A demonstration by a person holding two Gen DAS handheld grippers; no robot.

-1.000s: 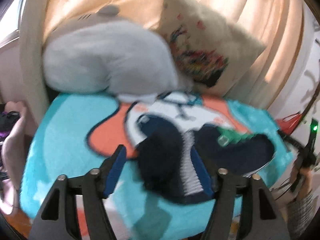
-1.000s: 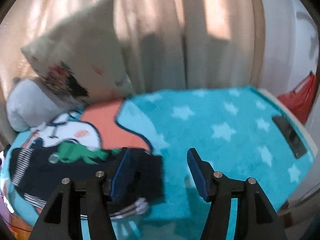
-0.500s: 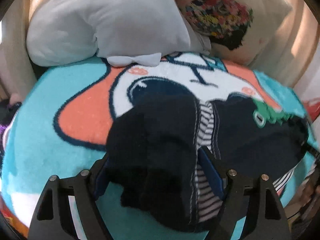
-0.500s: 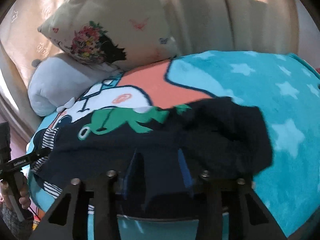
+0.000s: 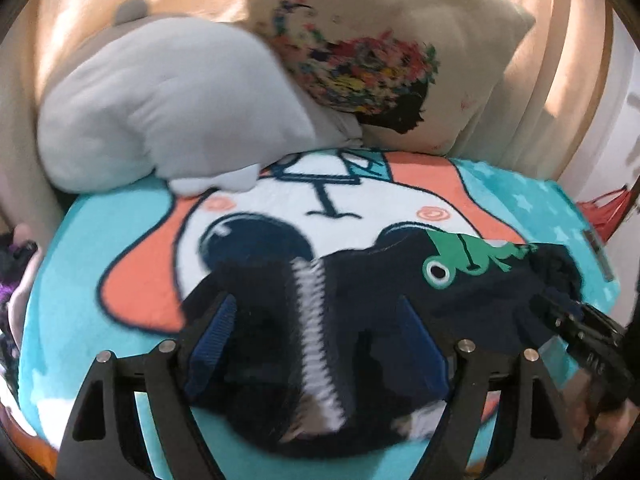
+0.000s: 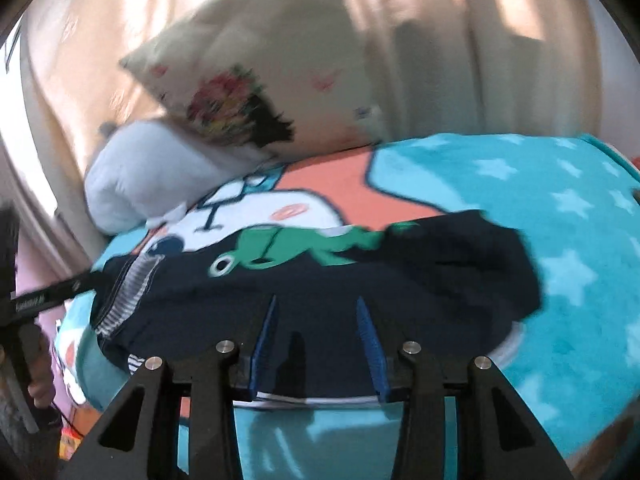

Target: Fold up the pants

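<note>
Navy pants (image 5: 360, 320) between spread hand-held gripper (image 5: 320, 340) fingers

I see navy pants (image 5: 360, 320) with a green frog print and a white-and-navy striped band down the middle. Under them, my view shows a turquoise blanket (image 6: 560, 220) with pale stars and an orange, white and navy cartoon. Upper left sits a plain grey plush (image 5: 168, 100); upper centre, a cream pillow (image 5: 380, 40) with multicoloured flowers and black.
</note>
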